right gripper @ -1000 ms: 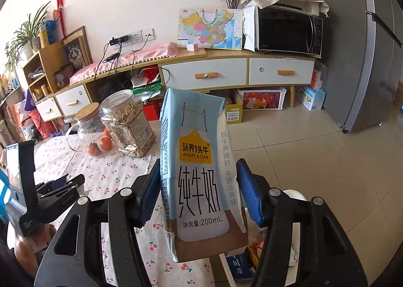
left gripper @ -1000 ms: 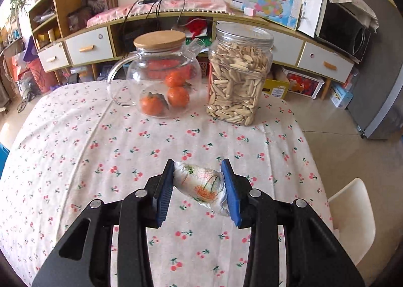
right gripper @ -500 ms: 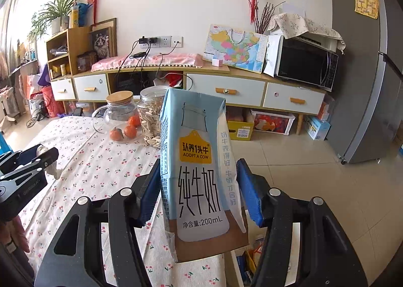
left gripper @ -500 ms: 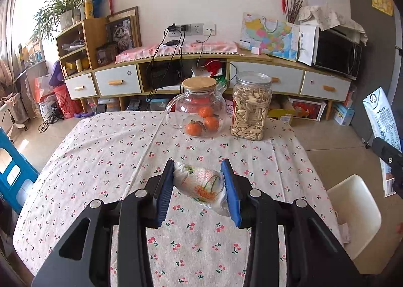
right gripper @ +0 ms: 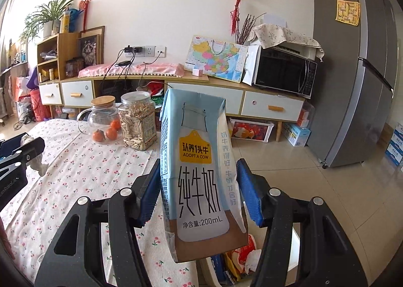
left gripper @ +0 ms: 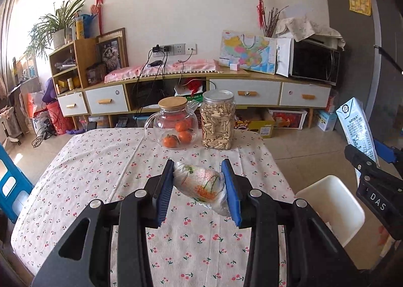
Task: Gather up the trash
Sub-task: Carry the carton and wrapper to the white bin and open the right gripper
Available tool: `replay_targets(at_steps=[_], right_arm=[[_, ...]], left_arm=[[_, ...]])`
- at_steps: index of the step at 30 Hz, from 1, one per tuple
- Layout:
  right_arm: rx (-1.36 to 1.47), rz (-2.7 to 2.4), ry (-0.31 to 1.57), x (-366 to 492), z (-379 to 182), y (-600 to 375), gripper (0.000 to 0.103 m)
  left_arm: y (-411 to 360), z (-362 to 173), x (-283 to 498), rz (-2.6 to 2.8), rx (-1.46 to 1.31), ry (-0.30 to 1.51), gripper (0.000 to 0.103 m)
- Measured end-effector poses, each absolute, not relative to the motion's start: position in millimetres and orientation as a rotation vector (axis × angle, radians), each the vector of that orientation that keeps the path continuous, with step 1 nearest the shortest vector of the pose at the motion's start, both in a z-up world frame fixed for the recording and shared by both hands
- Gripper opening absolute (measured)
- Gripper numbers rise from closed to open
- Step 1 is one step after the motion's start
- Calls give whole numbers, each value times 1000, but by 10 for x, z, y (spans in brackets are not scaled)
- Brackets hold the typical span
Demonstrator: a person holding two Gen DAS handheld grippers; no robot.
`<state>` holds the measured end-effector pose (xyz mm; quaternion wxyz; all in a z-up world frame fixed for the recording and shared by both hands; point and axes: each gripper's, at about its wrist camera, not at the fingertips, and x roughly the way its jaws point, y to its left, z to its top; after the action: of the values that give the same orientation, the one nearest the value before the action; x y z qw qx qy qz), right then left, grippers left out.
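Observation:
My left gripper (left gripper: 199,187) is shut on a crumpled plastic snack wrapper (left gripper: 201,185) and holds it above the cherry-print tablecloth (left gripper: 100,176). My right gripper (right gripper: 199,191) is shut on a light blue 200 mL milk carton (right gripper: 199,173), held upright over the table's right edge. The carton (left gripper: 356,125) and right gripper (left gripper: 372,161) also show at the right of the left wrist view. A white bin (left gripper: 330,206) stands beside the table's right edge; in the right wrist view it (right gripper: 241,259) holds wrappers below the carton.
A glass teapot with oranges (left gripper: 175,125) and a clear jar of seeds (left gripper: 217,120) stand at the table's far edge. A long wooden sideboard (left gripper: 191,90) lines the wall, with a microwave (right gripper: 284,72) on it. A grey fridge (right gripper: 357,65) stands at right.
Both grippers have risen and drawn back from the table, each still holding its item. The right gripper with the carton has come into the left wrist view at right.

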<state>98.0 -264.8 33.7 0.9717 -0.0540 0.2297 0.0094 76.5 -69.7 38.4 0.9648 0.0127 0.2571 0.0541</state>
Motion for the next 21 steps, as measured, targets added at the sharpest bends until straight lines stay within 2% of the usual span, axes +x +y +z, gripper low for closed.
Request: replay_targets(at_steps=[21], right_arm=[[-41, -158, 516, 1109, 258, -3690, 55]], left_arm=[[-1776, 329, 989, -47, 97, 521, 38]])
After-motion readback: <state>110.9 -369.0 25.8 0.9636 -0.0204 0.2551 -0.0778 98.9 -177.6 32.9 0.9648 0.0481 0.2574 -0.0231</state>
